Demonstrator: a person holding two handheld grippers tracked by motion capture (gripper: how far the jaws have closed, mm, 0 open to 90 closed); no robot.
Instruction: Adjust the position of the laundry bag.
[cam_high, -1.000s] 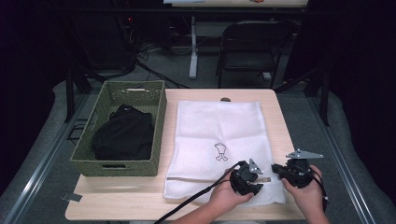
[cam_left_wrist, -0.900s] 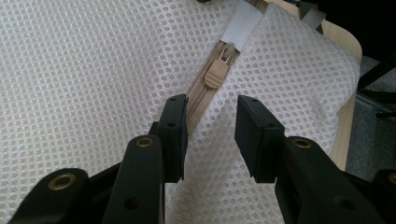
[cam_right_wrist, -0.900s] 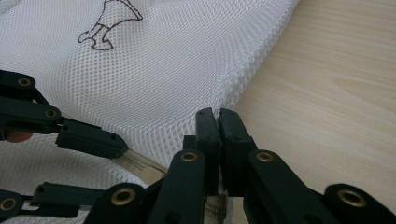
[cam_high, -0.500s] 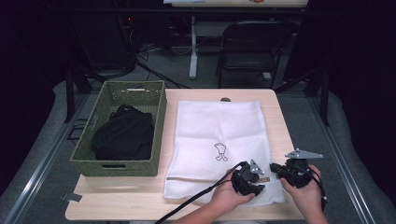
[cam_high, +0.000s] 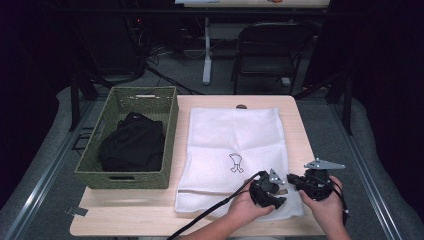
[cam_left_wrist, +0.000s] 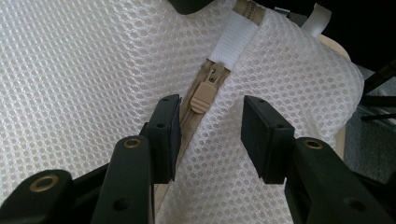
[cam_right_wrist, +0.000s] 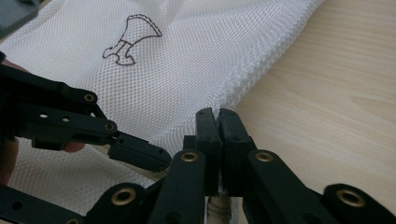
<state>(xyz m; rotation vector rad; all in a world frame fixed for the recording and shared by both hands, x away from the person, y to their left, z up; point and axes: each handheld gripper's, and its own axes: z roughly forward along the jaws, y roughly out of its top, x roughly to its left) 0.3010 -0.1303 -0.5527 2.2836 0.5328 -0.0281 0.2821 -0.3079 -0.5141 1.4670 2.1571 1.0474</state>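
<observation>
With the mesh bag (cam_high: 235, 150) flat at the table's (cam_high: 130, 210) six o'clock edge, the right tool (cam_right_wrist: 217, 114) pinches its zipper end while the wide-open left tool (cam_left_wrist: 210, 123) should close squarely on the pull (cam_left_wrist: 201, 95).

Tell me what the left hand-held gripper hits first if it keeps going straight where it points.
Most likely the beige zipper pull on the white mesh bag: it lies just ahead between the open jaws of the left hand-held gripper, though depth is unclear.
</observation>
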